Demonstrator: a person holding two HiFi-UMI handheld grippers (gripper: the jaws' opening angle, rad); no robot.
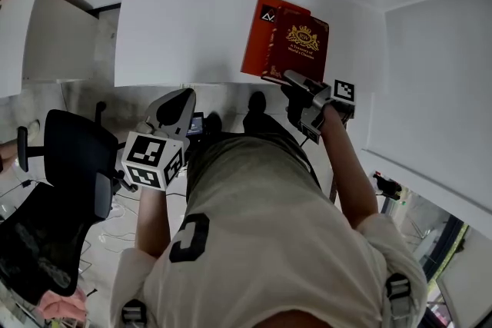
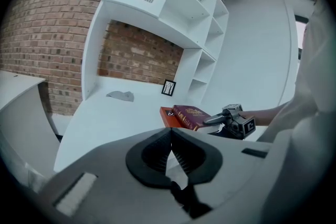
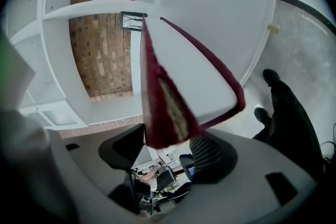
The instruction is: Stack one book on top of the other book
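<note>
Pinching the maroon book [image 1: 300,42] atop the orange book [image 1: 256,38] was the right gripper [image 1: 292,79]; the left gripper [image 1: 181,99] hung back, jaws pressed together.

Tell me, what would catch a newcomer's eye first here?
First, the dark red book with a gold crest. It overlaps an orange book on the white table, and the right gripper is clamped on its near corner. Next, the left gripper, with its jaws shut on nothing, hangs off the table's near edge beside the person.
</note>
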